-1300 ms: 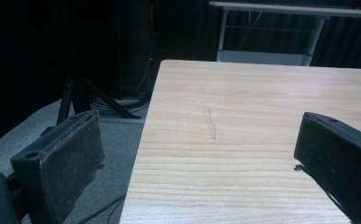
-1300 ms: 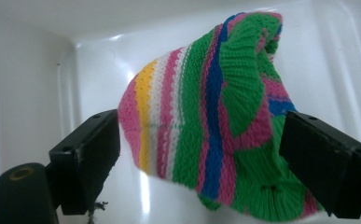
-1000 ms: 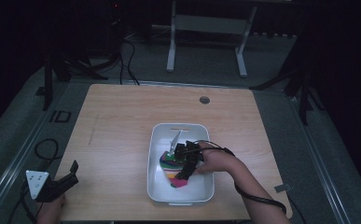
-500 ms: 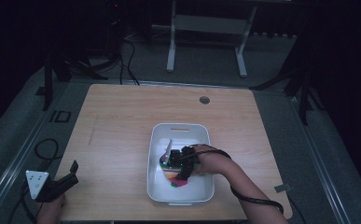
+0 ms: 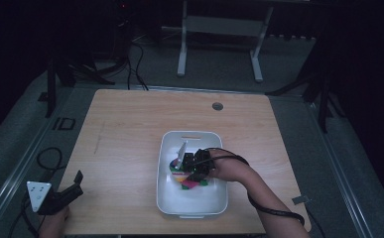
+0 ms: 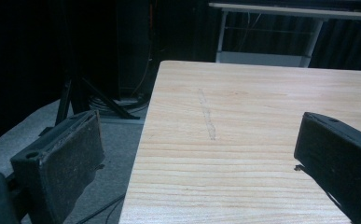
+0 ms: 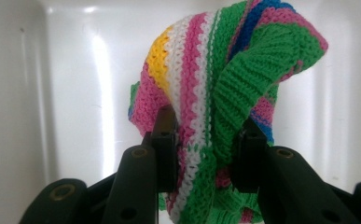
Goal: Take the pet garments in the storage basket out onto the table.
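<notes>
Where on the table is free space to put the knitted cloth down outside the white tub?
The wooden table is bare left of the white tub, up to the left gripper, and behind the tub toward the small round grommet. Inside the tub it is crowded: the right gripper holds the striped knitted cloth there.

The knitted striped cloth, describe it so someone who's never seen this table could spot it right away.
Start at the wooden table and find the white bin near its front edge. Inside it, the right gripper is clamped on the cloth, bunched between its jaws. It is the one multicoloured thing here: crocheted stripes of green, pink, white, yellow and blue against plain white plastic.
</notes>
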`<state>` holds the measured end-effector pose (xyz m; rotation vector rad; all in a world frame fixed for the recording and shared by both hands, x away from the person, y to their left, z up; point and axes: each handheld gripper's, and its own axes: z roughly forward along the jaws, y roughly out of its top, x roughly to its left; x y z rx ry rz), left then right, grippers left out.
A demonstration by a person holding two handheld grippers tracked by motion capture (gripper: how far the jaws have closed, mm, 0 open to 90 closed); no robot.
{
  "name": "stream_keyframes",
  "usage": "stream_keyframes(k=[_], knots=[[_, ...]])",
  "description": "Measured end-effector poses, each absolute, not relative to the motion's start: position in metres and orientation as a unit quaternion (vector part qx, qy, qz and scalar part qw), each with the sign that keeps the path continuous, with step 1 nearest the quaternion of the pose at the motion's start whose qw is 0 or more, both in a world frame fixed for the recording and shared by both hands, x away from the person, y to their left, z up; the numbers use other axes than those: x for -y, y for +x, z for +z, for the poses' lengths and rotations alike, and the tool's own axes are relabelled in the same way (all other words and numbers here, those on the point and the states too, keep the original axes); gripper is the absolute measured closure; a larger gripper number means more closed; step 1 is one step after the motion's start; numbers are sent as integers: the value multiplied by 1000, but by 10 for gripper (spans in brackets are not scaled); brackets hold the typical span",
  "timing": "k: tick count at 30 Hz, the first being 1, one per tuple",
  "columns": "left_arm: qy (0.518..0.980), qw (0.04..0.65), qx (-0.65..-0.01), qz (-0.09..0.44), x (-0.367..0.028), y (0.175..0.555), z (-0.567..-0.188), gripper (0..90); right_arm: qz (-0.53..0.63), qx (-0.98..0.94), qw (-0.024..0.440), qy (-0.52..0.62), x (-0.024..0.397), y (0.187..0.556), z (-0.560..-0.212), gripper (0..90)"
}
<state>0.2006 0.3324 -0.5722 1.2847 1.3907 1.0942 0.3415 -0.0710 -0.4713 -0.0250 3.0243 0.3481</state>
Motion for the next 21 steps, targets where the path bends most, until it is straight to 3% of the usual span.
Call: stream_keyframes(k=[21], knots=[[523, 462, -562, 444, -332, 200, -572, 19, 188, -978, 95, 0, 95, 341, -367, 676]])
